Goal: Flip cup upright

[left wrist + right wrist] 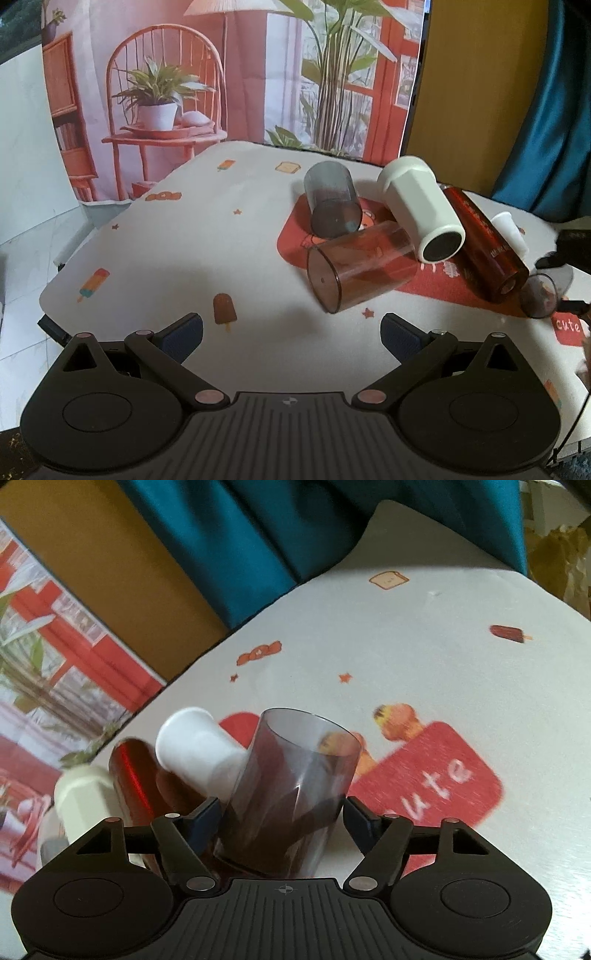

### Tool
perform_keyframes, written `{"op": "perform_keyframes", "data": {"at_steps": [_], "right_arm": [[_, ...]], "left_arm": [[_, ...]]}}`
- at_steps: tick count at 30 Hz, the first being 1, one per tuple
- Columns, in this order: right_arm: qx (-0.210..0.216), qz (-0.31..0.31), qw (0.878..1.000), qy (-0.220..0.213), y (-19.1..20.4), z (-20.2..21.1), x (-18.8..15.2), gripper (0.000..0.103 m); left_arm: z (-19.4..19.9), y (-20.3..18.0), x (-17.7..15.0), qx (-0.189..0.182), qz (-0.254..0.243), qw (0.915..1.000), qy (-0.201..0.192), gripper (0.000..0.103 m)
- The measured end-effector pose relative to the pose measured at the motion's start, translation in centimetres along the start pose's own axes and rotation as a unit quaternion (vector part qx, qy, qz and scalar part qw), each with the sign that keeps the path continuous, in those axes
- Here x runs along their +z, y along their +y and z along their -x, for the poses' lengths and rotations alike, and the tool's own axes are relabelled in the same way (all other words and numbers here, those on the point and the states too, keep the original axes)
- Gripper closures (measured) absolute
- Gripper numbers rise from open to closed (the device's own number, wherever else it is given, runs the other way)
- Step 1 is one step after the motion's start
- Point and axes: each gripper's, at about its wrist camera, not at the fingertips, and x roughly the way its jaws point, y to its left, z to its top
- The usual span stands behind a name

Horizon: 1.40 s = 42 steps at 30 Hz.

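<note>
Six cups lie tipped; right fingers grip one, left fingers wide.

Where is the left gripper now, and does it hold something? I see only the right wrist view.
Observer: The left gripper is open and holds nothing. It hovers over the tablecloth.
Operator: Are there cups further left that my view does not show?
Observer: Yes, two: a grey clear cup and a brown clear cup, both lying on their sides.
Operator: Which end of the brown one faces the left gripper?
Observer: Its closed base; the mouth points away, to the right.
</note>
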Motion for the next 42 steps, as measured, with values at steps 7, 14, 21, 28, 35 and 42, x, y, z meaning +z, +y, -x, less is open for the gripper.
{"op": "perform_keyframes", "data": {"at_steps": [7,14,21,28,35,42], "right_arm": [[0.011,0.034,0.999,0.038,-2.2,4.3,-3.7,0.036],[0.064,0.120,0.986,0.098,1.6,5.0,-8.8,0.041],[0.129,0.180,0.963,0.152,7.0,4.0,-12.5,0.041],[0.161,0.206,0.952,0.161,7.9,5.9,-12.9,0.040],[0.157,0.225,0.957,0.092,4.8,9.9,-10.3,0.025],[0.063,0.267,0.961,-0.032,1.4,12.6,-9.2,0.000]], "left_arm": [[0.3,-0.7,-0.5,-0.001,-0.018,0.9998,0.004,0.000],[0.9,-0.4,-0.7,0.016,-0.009,0.9998,-0.006,0.000],[1.5,-0.1,-0.8,0.026,-0.005,0.9995,-0.013,0.000],[1.5,0.5,-1.0,0.028,0.008,0.9995,-0.008,0.000],[1.3,-1.1,-1.3,0.017,-0.018,0.9997,0.001,0.000],[1.3,-2.5,-0.4,-0.016,-0.034,0.9993,0.005,0.000]]}}
